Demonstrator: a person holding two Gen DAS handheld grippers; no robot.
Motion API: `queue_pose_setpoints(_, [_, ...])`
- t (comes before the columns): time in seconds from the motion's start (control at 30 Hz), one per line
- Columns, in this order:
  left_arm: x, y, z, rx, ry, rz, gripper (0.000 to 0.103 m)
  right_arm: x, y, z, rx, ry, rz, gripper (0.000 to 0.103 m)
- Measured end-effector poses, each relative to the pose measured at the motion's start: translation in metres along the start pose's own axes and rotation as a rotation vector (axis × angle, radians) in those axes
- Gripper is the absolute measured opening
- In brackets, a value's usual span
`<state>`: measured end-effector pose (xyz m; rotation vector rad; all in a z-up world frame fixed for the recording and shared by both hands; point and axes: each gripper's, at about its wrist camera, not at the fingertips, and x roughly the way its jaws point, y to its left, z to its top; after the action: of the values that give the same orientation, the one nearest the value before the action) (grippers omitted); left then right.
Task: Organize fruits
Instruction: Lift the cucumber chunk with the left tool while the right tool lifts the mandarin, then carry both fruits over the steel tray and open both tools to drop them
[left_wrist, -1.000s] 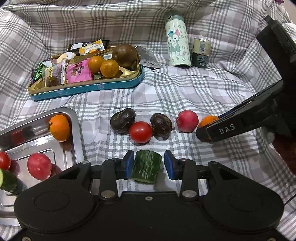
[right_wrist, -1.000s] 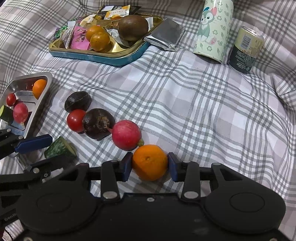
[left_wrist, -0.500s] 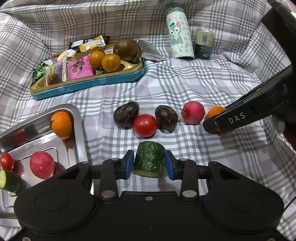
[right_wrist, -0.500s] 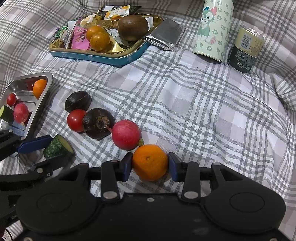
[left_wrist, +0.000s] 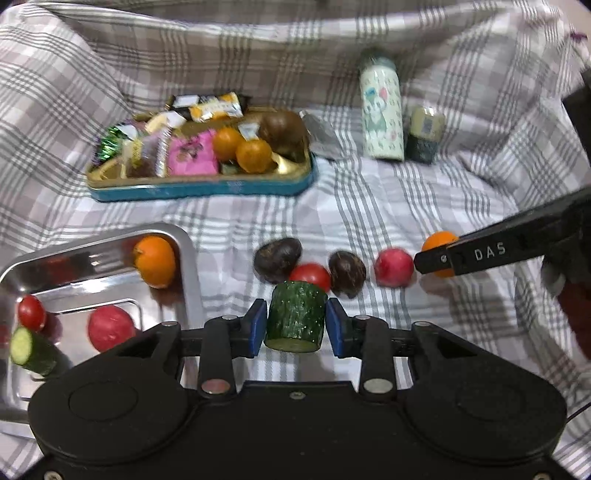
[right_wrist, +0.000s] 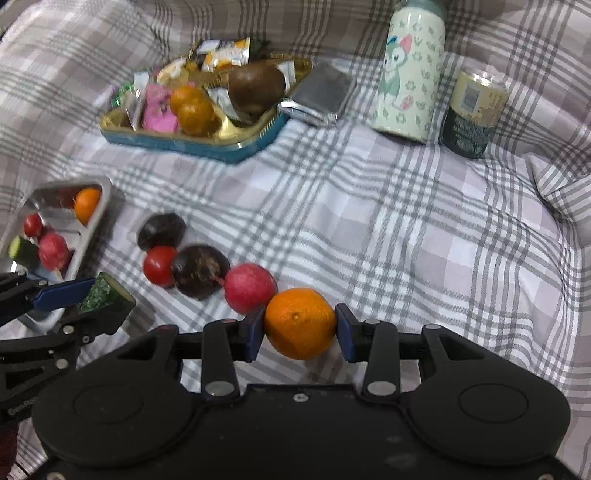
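My left gripper (left_wrist: 295, 326) holds a dark green cucumber piece (left_wrist: 295, 317) just above the cloth; its jaws are closing, blue pads against both sides. My right gripper (right_wrist: 299, 330) is shut on an orange (right_wrist: 299, 323) at the right end of a row of fruit. That row runs from a dark fruit (left_wrist: 277, 254) past a tomato (left_wrist: 310, 275) and a second dark fruit (left_wrist: 347, 273) to a red fruit (left_wrist: 393, 267). At the left, a steel tray (left_wrist: 184, 258) holds an orange (left_wrist: 155, 261), a red fruit (left_wrist: 109, 326), a small tomato (left_wrist: 31, 312) and a cucumber piece (left_wrist: 31, 350).
A blue tin (left_wrist: 203, 186) of snacks, two small oranges and a brown fruit sits at the back. A foil packet (left_wrist: 321, 136), a patterned bottle (left_wrist: 380, 110) and a can (left_wrist: 424, 134) stand to its right. The checked cloth rises in folds all around.
My left gripper has closed onto the cucumber piece and raised it off the cloth. My right gripper has stayed shut on the orange.
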<state>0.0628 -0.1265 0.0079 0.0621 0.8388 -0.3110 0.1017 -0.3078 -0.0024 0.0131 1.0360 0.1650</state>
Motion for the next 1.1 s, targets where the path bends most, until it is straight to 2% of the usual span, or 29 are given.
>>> queue_pose_setpoints(0.23, [-0.024,0.028,0.006,-0.074,-0.051,0.064,0.043,-0.021,0.017,0.007,0.009,-0.115,0.126,0.042])
queue_pose_setpoints(0.43, [-0.036,0.064,0.004,-0.138,-0.064,0.152,0.043,-0.029,0.054,0.012,-0.058,-0.167,0.208,0.042])
queue_pose_setpoints(0.73, [-0.048,0.106,-0.006,-0.219,-0.07,0.259,0.043,-0.025,0.117,0.014,-0.138,-0.2,0.301,0.042])
queue_pose_setpoints(0.87, [-0.052,0.119,-0.009,-0.247,-0.072,0.288,0.043,-0.021,0.14,0.013,-0.155,-0.217,0.325,0.042])
queue_pose_setpoints(1.1, [-0.055,0.137,-0.014,-0.285,-0.066,0.315,0.043,-0.01,0.176,0.008,-0.209,-0.191,0.355,0.042])
